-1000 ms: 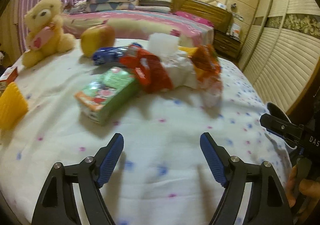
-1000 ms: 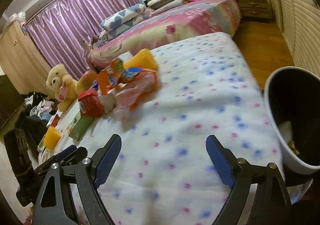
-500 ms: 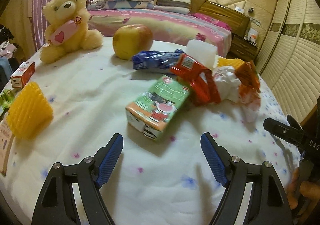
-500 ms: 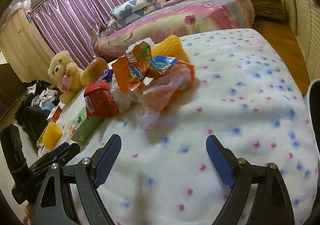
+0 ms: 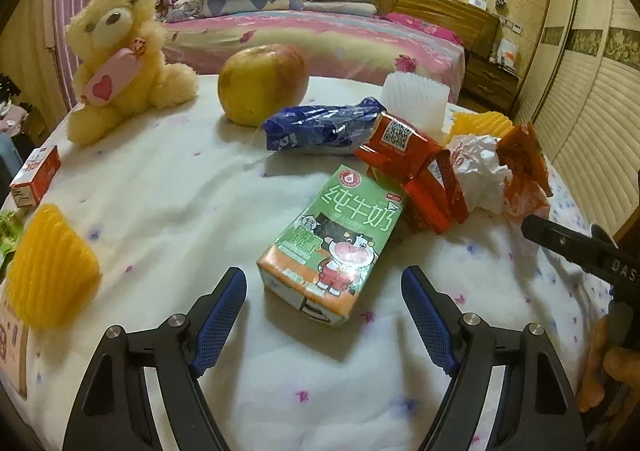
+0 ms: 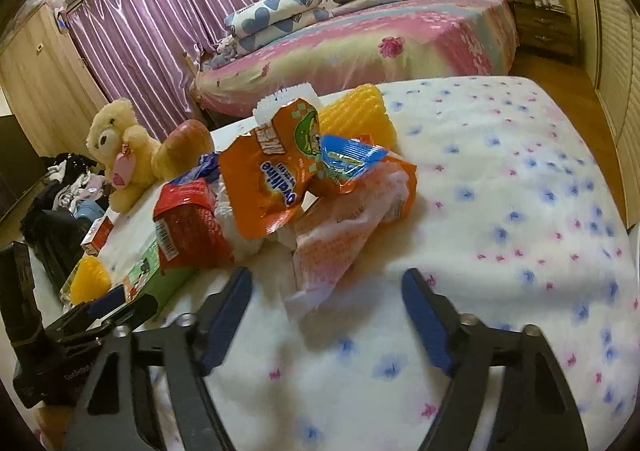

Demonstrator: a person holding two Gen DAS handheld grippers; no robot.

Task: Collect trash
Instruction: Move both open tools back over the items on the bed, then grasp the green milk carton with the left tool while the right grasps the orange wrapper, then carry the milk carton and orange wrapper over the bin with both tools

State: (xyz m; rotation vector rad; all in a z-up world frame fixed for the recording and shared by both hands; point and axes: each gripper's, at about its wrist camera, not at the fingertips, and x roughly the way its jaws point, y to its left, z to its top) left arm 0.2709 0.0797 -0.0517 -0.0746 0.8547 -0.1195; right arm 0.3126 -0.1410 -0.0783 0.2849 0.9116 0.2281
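Trash lies heaped on the flowered tablecloth (image 5: 168,187): from the left, a green milk carton (image 5: 334,245), a blue wrapper (image 5: 320,129), red packets (image 5: 416,171), crumpled white paper (image 5: 480,171) and an orange Ovaltine pouch (image 6: 268,175). The left gripper (image 5: 324,291) gapes wide just before the carton, gripping nothing. The right gripper (image 6: 328,291) also gapes, empty, near a pale torn wrapper (image 6: 340,235).
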